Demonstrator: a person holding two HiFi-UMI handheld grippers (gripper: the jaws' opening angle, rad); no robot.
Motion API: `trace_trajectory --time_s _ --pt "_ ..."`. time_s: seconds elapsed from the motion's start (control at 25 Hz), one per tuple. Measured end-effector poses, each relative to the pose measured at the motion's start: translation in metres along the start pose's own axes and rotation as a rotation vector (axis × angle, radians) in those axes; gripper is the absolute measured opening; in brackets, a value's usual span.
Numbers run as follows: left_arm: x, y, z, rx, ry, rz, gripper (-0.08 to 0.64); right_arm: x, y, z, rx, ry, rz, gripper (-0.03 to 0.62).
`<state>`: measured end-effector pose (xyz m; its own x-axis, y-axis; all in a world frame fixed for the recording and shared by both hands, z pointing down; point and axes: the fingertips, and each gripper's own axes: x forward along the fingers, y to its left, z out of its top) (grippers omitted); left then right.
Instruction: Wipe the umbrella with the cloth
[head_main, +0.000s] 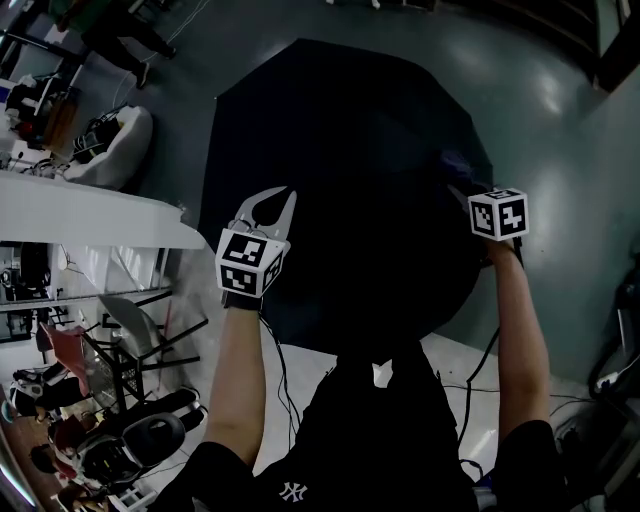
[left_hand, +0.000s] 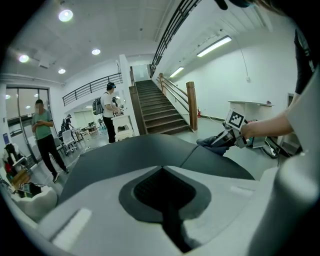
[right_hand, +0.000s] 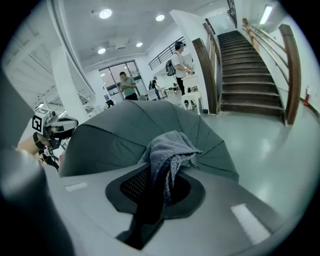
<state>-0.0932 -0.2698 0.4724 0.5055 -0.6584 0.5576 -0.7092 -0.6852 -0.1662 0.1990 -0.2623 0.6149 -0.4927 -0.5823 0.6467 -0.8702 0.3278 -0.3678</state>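
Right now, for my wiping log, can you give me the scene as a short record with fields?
Umbrella: open, black, canopy up, on the floor
Cloth: grey, bunched, at the canopy's right side
Left gripper: open, empty, over the canopy's left edge
Right gripper: shut on the cloth
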Motion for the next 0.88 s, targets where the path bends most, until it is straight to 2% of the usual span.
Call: trace_trajectory --time_s 0.2,0.4,0.64,0.88 --pt "-0.016 -0.003 0.015 -0.001 -0.052 0.041 0.011 -0.028 0.014 0.015 0.006 -0.082 0.021 0.083" --pt "-0.029 -0.021 0.020 0.002 -0.076 0.054 0.011 -0.053 0.064 0.018 -0.072 -0.136 0.141 0.081" --pt "-0.039 -0.071 0.007 -0.006 -0.044 -0.013 0.011 -0.076 0.149 -0.010 -0.182 -0.139 0.327 0.083" --pt "-0.040 -0.112 -0.020 -0.012 0.004 -0.101 0.011 -0.097 0.224 -0.054 -0.239 -0.121 0.464 0.083"
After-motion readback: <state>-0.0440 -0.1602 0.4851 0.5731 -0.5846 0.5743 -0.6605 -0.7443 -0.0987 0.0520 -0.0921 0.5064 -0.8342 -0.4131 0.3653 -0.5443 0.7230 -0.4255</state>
